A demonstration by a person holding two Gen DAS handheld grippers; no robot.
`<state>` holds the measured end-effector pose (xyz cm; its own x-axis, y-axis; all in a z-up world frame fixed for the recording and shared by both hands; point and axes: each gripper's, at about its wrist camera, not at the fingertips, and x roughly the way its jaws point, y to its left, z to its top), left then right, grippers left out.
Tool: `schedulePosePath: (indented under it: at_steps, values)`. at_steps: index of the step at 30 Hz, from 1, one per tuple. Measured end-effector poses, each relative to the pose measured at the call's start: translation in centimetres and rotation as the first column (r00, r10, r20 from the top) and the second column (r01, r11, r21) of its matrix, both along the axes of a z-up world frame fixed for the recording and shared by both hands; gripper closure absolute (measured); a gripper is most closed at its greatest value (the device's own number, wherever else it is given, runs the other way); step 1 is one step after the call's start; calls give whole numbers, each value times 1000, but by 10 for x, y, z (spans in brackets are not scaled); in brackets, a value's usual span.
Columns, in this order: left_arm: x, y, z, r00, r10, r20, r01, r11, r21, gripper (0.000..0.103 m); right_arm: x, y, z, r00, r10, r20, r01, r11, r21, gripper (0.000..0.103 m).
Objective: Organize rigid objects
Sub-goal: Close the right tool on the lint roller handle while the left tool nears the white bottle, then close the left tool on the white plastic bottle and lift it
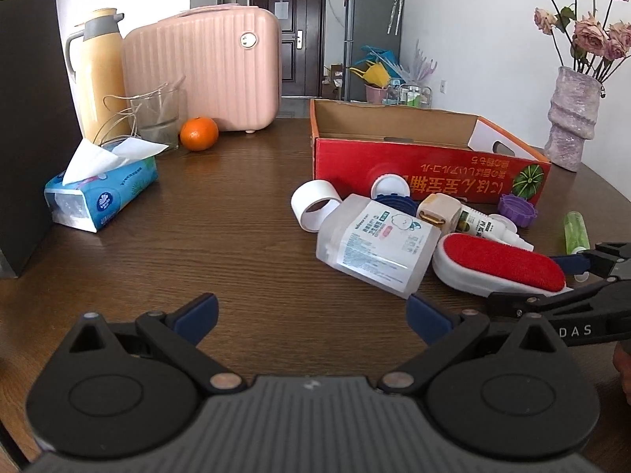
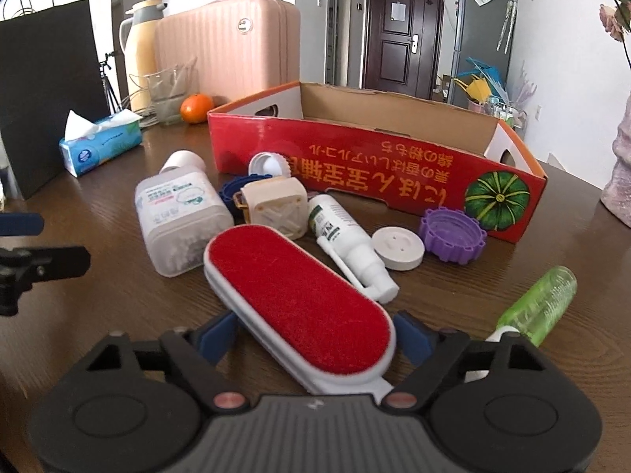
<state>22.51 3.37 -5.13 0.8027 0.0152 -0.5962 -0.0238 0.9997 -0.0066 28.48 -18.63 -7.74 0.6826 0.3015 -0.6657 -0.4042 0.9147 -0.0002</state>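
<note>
Along the left edge of the wooden surface (image 1: pixel 244 236) a black paper bag (image 1: pixel 27 130) stands upright, with a blue tissue pack (image 1: pixel 100 193) just beside it. Between that pack and the clutter on the right lies a broad bare stretch of wood. Behind, a yellow thermos (image 1: pixel 98 75), a glass beaker (image 1: pixel 155 116), an orange (image 1: pixel 199 134) and a pink case (image 1: pixel 209 67) line the far edge. Beyond them the room shows a dark door (image 1: pixel 290 35) and a grey fridge (image 1: pixel 372 31).

Right of centre, a red cardboard box (image 2: pixel 374 169) sits open-topped. In front of it the loose items crowd together: a clear plastic bottle (image 2: pixel 177 216) on its side, a beige square block (image 2: pixel 276 205), a white spray bottle (image 2: pixel 347 240), a white disc (image 2: pixel 398 246), a purple cap (image 2: pixel 451 234) and a green tube (image 2: pixel 540 303) farther right. A vase of dried roses (image 1: pixel 572 118) stands at the far right.

The left claw (image 1: pixel 311 315) hangs wide open over bare wood, holding nothing. The right claw (image 2: pixel 315 335) straddles the near end of the red lint brush (image 2: pixel 299 303), which lies flat on the surface; its blue pads sit just beside the brush's sides, and whether they press on it cannot be told.
</note>
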Motion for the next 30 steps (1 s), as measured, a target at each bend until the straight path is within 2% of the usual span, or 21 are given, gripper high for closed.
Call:
schedulePosePath:
  at_steps: [7,12,17,25,30]
  values:
    - [2,0,-2,1000,10,-5,-10,1000,13,0,-10,2,0,1000,-3,24,3,1000,-7,25]
    - [1,-6,2,1000,-1,-8,2,999,39,0,-20,3,2,999,9,36,-9,1000,1,37]
    - [-2,-13,15,1000,-25,18,24,998,62,0,-31,1,6,998,22,55,-23,1000,21,44]
    - [14,-23,27,999,-44,1,44,996,75,0,-47,-8,15,995,11,102,-17,998,57,45]
    - [31,-36,25,995,-95,-27,98,990,104,0,-53,-21,20,991,-43,127,34,996,79,45]
